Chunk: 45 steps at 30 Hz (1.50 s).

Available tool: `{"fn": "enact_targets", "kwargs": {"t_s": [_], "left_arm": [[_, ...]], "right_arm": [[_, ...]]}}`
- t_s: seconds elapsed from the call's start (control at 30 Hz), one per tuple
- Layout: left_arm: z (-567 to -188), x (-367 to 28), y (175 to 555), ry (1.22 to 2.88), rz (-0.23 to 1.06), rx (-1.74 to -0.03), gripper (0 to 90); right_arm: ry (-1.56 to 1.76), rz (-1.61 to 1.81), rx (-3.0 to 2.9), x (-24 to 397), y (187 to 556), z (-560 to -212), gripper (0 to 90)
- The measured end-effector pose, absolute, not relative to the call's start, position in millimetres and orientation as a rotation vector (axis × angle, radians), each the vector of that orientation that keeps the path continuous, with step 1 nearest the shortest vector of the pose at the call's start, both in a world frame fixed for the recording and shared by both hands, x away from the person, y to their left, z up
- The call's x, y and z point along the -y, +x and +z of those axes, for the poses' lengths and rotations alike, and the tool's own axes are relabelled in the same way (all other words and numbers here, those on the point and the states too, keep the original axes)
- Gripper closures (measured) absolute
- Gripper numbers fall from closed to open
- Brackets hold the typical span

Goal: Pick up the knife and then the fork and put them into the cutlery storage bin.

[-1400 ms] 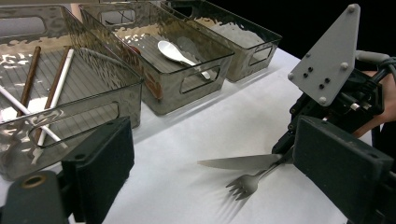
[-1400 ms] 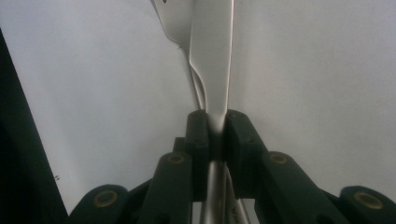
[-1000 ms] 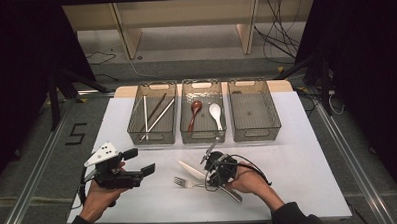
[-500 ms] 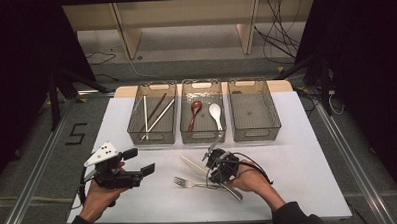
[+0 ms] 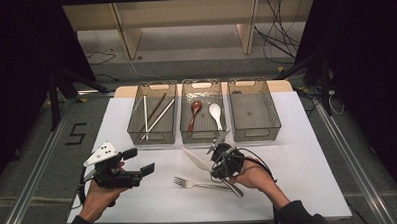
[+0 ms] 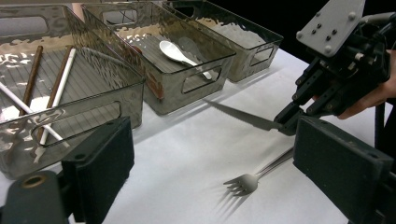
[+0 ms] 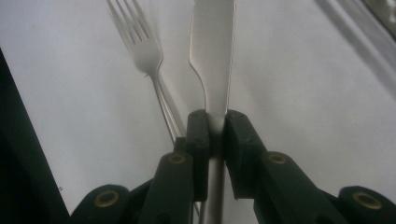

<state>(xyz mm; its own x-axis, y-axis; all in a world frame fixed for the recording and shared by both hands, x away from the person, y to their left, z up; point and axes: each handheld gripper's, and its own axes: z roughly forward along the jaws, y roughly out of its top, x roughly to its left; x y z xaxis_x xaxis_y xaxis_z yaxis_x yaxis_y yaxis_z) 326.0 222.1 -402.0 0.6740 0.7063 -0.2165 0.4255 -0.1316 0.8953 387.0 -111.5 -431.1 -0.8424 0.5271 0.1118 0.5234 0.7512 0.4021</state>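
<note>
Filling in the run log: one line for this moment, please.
right gripper: shut on silver table knife | left gripper: open, holds nothing | silver metal fork: on white table | right-hand clear plastic bin: empty

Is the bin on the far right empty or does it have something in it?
Empty: the right bin shows only its bare ribbed floor.

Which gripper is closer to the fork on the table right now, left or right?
Right. The right gripper, shut on the knife, sits just above the fork. The left gripper hovers open, off to the fork's left.
</note>
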Motion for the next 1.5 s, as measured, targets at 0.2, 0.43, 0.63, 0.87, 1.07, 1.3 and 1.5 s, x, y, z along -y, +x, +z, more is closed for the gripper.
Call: {"fn": "enact_targets", "kwargs": {"t_s": [0.2,0.43,0.63,0.87,1.07,1.3,1.5], "left_arm": [[-402.1,-222.1,326.2,1.756,0.310,-0.914,11.9],[-402.2,-223.1,326.6,1.758,0.310,-0.916,11.8],[-402.3,-224.0,327.2,1.756,0.311,-0.919,11.8],[-402.4,-224.5,327.6,1.749,0.311,-0.925,11.8],[-402.1,-226.0,327.9,1.747,0.314,-0.929,11.8],[-402.0,-226.0,327.8,1.745,0.313,-0.928,11.8],[-402.3,-225.5,328.0,1.746,0.318,-0.930,11.8]], "right_arm": [[0.925,0.741,-2.891,121.5,390.8,-419.8,81.2],[0.976,0.808,-2.833,138.0,398.5,-406.8,81.2],[1.034,0.864,-2.782,152.5,405.8,-397.7,81.2],[1.114,0.942,-2.719,168.2,417.6,-387.6,81.2],[1.158,0.977,-2.670,175.4,429.8,-379.9,81.2],[1.218,1.004,-2.597,183.8,445.3,-369.3,81.2],[1.251,1.017,-2.549,191.0,459.0,-361.4,81.2]]}}
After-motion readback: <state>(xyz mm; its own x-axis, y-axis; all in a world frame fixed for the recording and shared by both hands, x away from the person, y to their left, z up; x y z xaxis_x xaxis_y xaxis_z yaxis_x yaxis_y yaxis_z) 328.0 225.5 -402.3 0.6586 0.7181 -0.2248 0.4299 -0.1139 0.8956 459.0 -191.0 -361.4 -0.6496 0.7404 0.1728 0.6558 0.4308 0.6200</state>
